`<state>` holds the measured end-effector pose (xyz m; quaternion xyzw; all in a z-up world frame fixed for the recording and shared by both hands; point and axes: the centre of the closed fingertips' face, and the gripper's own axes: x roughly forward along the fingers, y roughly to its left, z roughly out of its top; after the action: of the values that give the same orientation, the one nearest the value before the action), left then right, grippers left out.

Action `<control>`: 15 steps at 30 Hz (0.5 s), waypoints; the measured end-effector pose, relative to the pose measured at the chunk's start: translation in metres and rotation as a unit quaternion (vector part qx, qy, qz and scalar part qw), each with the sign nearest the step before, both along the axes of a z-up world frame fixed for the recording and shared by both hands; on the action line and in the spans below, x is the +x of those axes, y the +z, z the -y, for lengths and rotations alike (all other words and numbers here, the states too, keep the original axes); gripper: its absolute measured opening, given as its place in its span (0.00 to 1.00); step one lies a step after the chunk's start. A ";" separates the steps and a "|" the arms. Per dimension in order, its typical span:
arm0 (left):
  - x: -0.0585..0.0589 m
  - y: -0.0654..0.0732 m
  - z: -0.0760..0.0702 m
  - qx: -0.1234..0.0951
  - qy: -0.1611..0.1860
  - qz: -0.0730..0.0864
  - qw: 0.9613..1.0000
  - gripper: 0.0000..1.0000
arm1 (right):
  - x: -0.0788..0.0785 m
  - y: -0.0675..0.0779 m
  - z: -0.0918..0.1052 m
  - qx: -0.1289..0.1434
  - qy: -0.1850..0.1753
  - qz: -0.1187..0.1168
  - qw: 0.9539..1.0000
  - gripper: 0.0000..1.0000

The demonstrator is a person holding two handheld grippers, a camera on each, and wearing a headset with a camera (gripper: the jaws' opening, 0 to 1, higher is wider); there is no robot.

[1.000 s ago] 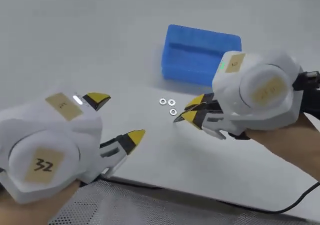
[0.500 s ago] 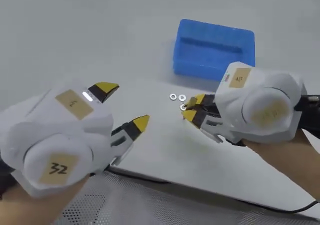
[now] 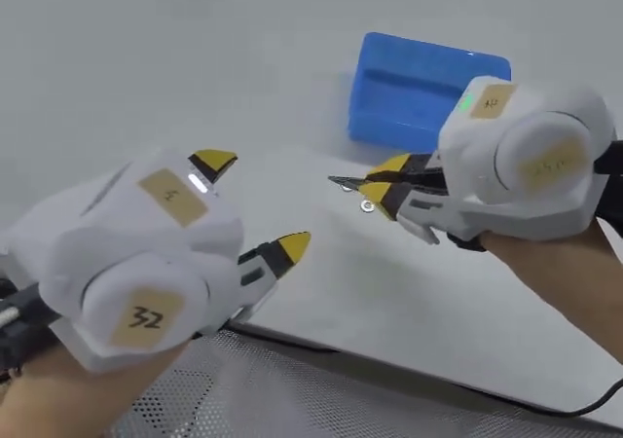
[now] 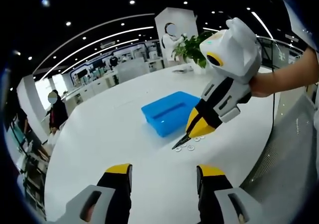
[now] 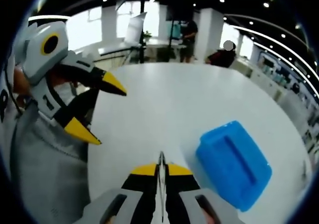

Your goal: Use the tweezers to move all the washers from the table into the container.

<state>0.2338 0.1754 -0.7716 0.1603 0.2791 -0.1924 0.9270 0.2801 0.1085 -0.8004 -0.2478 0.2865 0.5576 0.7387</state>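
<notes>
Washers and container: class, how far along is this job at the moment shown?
Done: nothing visibly; the blue container looks empty. In hand: the right claw is shut on the tweezers, tip near the washers. Remaining: those washers on the table all need moving; the left claw is open, empty.

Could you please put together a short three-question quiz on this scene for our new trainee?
1. True or false: the left gripper is open and holds nothing.
2. What does the right gripper hold? A) a spoon B) tweezers C) a cup
3. Fill in the missing word: the washers lie on the table, near the blue ____.

Key: 1 true; 2 B; 3 container.
</notes>
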 end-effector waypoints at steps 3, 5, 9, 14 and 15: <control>0.000 -0.002 0.001 0.003 -0.003 -0.004 1.000 0.50 | -0.002 0.003 0.003 0.005 -0.007 -0.007 1.000 0.01; -0.001 -0.004 0.002 0.006 -0.010 -0.012 1.000 0.45 | -0.004 0.006 0.005 0.011 -0.012 -0.016 1.000 0.01; 0.000 -0.002 0.018 0.003 -0.056 -0.014 0.998 0.36 | -0.015 0.012 0.009 0.015 -0.011 -0.034 0.999 0.01; 0.012 -0.005 0.041 0.045 -0.137 -0.010 0.990 0.29 | -0.030 0.021 0.014 0.014 -0.002 -0.037 0.999 0.01; 0.014 -0.006 0.050 0.041 -0.158 -0.011 0.986 0.26 | -0.033 0.022 0.017 0.012 0.000 -0.036 0.999 0.01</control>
<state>0.2475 0.1259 -0.7779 0.2380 0.2682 -0.3271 0.8743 0.2470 0.0917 -0.7780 -0.2183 0.3062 0.5695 0.7309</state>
